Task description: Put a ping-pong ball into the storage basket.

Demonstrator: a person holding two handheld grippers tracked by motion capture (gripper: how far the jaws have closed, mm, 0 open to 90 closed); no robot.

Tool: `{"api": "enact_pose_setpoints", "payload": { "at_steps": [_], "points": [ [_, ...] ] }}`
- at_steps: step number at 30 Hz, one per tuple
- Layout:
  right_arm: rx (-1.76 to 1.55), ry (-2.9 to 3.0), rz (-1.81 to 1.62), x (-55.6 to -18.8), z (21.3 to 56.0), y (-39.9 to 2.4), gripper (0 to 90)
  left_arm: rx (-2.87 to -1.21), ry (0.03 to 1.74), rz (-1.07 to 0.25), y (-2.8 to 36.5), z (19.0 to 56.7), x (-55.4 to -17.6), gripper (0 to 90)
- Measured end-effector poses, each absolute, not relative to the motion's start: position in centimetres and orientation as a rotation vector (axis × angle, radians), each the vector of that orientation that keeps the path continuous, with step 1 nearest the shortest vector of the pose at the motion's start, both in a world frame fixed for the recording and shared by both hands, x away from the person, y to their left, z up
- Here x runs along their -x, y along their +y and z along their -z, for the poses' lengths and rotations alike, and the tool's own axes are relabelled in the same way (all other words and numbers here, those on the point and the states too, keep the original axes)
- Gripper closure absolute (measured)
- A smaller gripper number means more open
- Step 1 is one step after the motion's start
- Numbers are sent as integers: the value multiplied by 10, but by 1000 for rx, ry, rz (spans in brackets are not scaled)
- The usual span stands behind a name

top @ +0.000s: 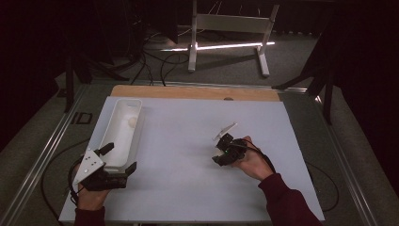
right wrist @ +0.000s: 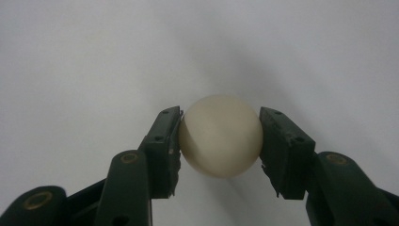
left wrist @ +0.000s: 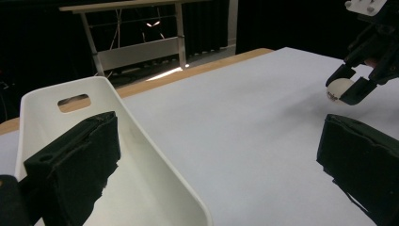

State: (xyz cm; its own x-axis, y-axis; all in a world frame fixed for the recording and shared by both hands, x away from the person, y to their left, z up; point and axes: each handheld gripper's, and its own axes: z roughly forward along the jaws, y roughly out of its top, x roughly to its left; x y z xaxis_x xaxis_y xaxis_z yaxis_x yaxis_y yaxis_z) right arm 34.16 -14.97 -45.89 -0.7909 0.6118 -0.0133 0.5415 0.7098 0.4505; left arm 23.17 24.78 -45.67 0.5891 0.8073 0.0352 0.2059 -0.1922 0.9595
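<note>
In the high view, the right gripper (top: 220, 155) hangs over the right half of the white worktop (top: 188, 136), well in from every edge. The left gripper (top: 121, 160) sits at the near-left corner with its jaws astride the near end wall of the long white tray (top: 123, 126), whose long axis runs from near edge to far edge along the left side. A pale ball (top: 132, 121) lies inside the tray toward its far end.

In the left gripper view, the jaws stand apart, one inside the tray (left wrist: 70, 101) and one outside, neither pressing on the wall. Farther off, the right gripper (left wrist: 350, 84) carries a ball (left wrist: 339, 88) just above the worktop.

In the right gripper view, the jaws are clamped on the ball (right wrist: 220, 135), pads (right wrist: 165, 141) meeting it at opposite sides. Being round, it has no long axis and points nowhere.

The likely trouble: the pads catch the smooth sphere near its middle on small patches, so a tilt or jerk on the way to the tray could let it squirt out and roll off the worktop. An unsteadied tray might also shift if the ball is dropped against its wall.
</note>
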Motion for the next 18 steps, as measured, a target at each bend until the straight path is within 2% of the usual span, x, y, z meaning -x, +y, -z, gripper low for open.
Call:
{"api": "enact_pose_setpoints", "payload": {
  "at_steps": [18],
  "points": [
    [-911,2745,-652,-344,449,-146,504,-1719,844,-679,247,457,-232,6]
  ]
}}
